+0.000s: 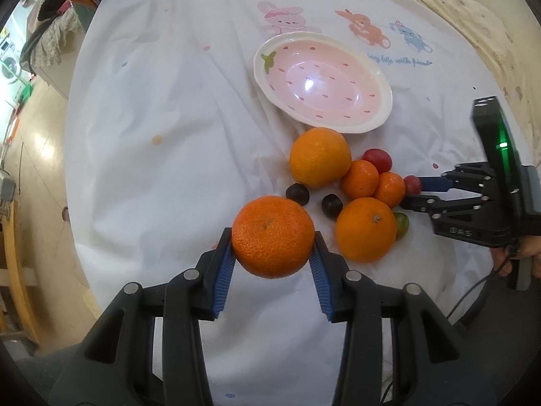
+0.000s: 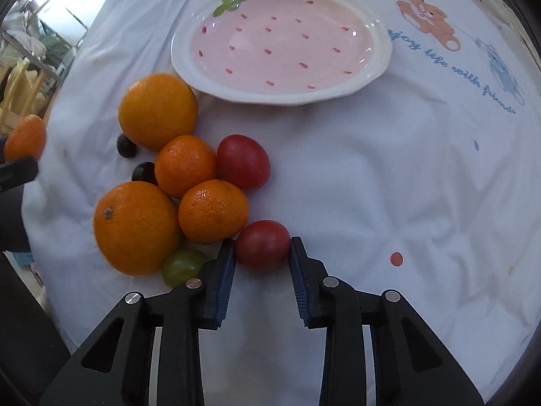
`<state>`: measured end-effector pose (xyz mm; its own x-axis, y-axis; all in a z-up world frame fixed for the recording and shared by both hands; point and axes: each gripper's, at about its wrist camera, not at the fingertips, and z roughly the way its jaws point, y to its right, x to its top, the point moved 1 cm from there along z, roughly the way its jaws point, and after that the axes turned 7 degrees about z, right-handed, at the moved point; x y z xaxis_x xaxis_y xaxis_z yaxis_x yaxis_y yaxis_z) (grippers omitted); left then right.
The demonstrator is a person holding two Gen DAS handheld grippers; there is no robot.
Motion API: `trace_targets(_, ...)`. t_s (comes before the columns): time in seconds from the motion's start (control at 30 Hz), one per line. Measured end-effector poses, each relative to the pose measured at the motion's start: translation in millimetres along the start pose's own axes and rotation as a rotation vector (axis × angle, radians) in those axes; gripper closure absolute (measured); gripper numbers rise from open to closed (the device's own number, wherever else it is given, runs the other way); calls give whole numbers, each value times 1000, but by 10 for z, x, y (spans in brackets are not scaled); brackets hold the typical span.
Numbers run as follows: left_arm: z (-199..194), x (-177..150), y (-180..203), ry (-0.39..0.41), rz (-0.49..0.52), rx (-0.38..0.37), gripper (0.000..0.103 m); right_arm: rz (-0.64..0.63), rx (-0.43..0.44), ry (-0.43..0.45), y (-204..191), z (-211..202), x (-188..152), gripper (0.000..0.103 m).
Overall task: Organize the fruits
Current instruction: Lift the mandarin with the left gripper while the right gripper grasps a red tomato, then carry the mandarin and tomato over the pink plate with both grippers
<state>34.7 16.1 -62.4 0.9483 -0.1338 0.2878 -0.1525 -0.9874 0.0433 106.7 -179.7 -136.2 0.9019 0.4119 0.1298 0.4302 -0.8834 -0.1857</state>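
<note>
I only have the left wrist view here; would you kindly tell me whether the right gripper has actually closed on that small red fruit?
Observer: Yes. In the right wrist view the right gripper has both pads against the near red fruit, which sits on the cloth.
Operator: Thank you. Is anything crowding it?
Observer: A small orange touches the fruit's left side, right by the left pad.
Operator: And the green fruit I barely see?
Observer: The green fruit lies just left of that pad, tucked under the big orange.
</note>
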Motion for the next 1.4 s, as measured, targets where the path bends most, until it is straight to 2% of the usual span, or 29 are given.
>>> trace_targets(0.27,-11,1,9,34,23,37,65,59,1,106,59,-325,-117,70)
trace_targets(0.47,-53,11,-47,66,-8,59,65,70,7,190,15,-565,-160,70)
trace_targets(0.7,-185,40,-108,83,-77,89,65,96,47,332,47,-918,-174,70)
trace_targets(0.8,-271,145,-116,98,-99,82,65,89,73,439,31,-1149,-169,70)
trace_targets(1.0,-433,515,-78,184,-64,121,65,162,139,567,177,-1406,-40,70)
trace_targets(1.2,-411,875,-79,224,-26,109,65,201,122,590,342,-1398,115,70)
trace_targets(1.4,-142,1129,-89,196,-13,105,65,241,118,569,508,-1283,403,70)
